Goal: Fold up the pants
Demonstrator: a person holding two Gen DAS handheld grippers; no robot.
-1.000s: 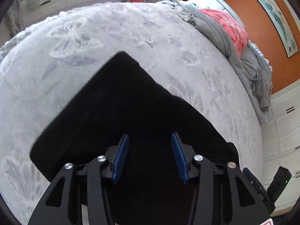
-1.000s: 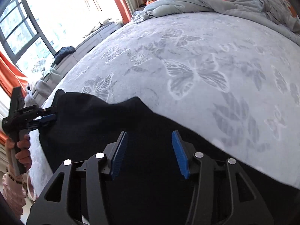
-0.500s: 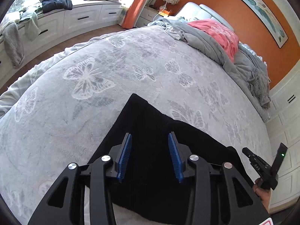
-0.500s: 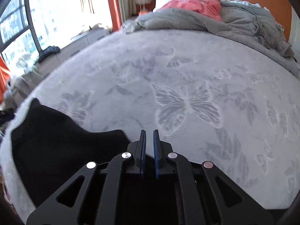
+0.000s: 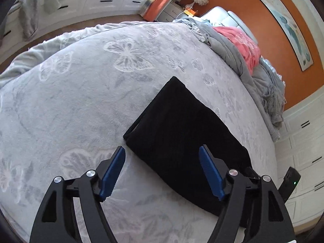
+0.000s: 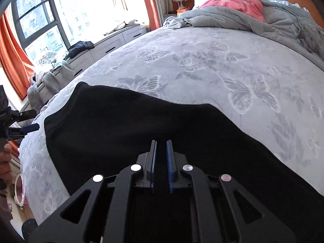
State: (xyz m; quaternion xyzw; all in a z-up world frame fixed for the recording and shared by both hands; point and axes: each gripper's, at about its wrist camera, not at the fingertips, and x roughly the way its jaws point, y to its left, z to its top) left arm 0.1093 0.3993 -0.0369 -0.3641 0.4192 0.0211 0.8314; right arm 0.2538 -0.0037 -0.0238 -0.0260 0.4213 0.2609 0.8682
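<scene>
With the left gripper opening wide and empty over the bedspread, and the right gripper nearly closed above the black pants, one-sided pulling would probably skew the fold.

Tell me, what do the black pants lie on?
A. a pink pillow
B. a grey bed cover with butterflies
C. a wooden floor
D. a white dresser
B: the pants lie flat on the grey cover, whose butterfly pattern shows all around them.
</scene>
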